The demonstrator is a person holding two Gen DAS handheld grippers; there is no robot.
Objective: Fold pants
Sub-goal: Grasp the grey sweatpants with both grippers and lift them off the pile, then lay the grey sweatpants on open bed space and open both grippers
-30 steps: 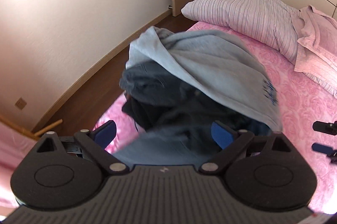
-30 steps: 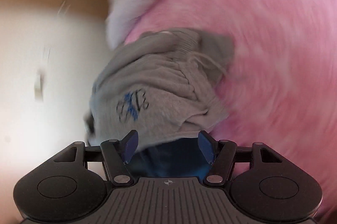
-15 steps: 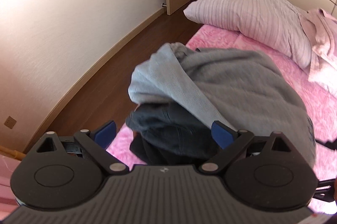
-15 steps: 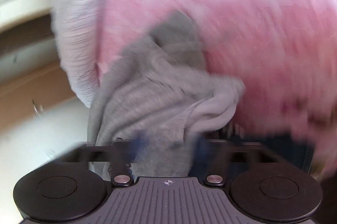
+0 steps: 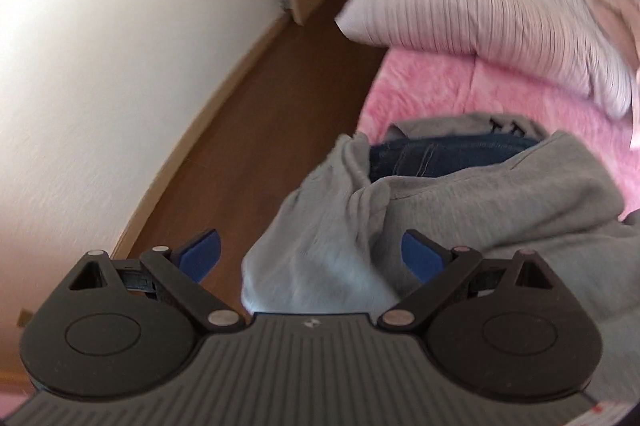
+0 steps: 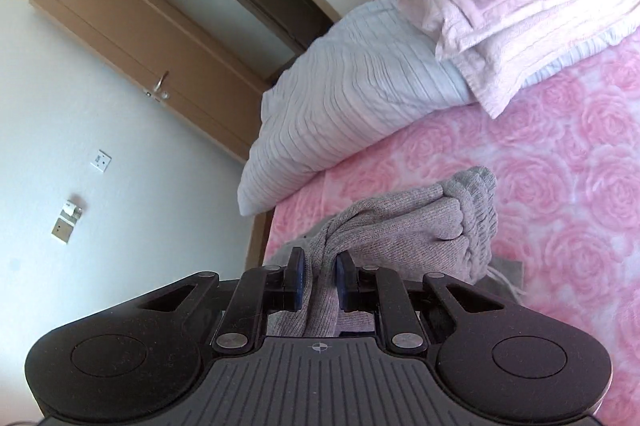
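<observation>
The right gripper [image 6: 319,280] has just closed on a bunch of the grey sweatpants [image 6: 404,226], the left gripper [image 5: 310,256] gapes over their crumpled end, jeans [image 5: 440,153] buried beyond it, so lifting now could easily drag the jeans along.

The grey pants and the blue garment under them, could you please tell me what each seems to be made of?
Grey pants: apparently a soft knit, sweatshirt-like cotton, matte and slightly fuzzy, with a ribbed gathered band; they bunch thickly where the right tool pinches them. Blue garment: probably denim, judging by its dark blue weave and pale stitched seams.
</observation>
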